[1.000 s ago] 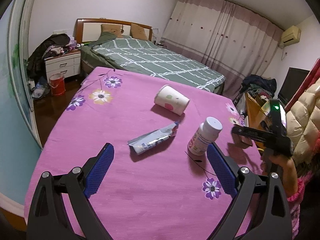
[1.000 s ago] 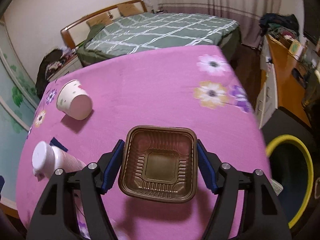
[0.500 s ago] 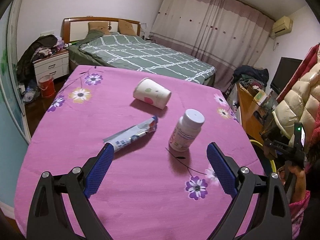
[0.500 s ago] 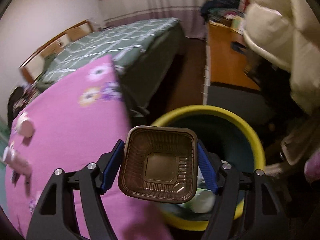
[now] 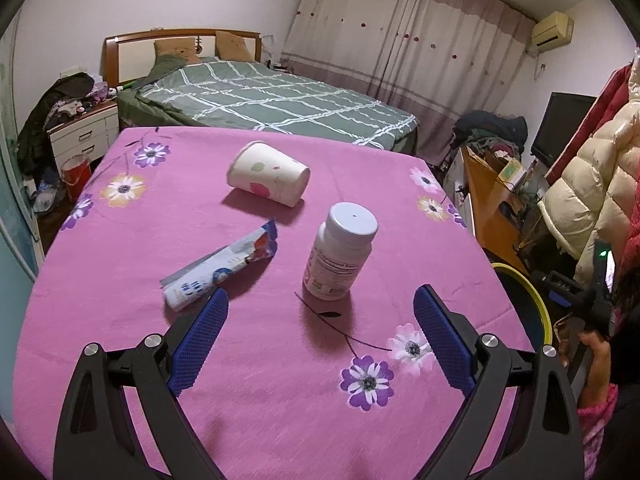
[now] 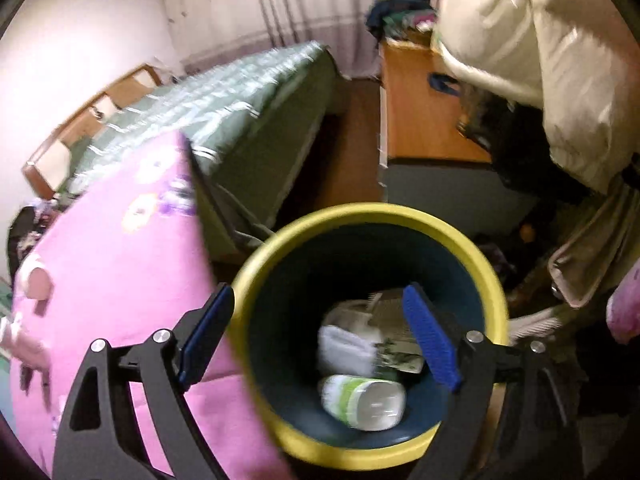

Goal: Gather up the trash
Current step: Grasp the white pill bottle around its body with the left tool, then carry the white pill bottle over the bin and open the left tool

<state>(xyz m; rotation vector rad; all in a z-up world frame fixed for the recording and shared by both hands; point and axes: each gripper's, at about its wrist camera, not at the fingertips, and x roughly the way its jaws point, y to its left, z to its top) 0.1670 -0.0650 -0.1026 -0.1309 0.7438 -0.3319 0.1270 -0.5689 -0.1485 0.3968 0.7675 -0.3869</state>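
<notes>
On the pink flowered tablecloth [image 5: 260, 392] stand a white pill bottle [image 5: 340, 256], a paper cup [image 5: 268, 178] lying on its side, and a silver-blue wrapper [image 5: 220, 270]. My left gripper [image 5: 322, 300] hovers open just in front of the bottle, its left finger close to the wrapper. My right gripper [image 6: 319, 294] hangs above the yellow-rimmed bin [image 6: 360, 212], its jaws opening with nothing between them. Inside the bin lie a white-green bottle [image 6: 360, 400] and crumpled white trash [image 6: 344, 344]. The brown tray is not clearly visible; that view is blurred.
The bin's rim [image 5: 532, 292] shows past the table's right edge, next to a hand [image 5: 596, 344] holding the other gripper. A green bed [image 5: 272, 96] lies beyond the table. An orange desk [image 6: 420, 120] and a cream padded coat [image 6: 540, 40] stand behind the bin.
The right gripper swung from the table to above the bin and let go of the brown tray; its jaws have widened. The left gripper has drifted closer to the pill bottle and wrapper.
</notes>
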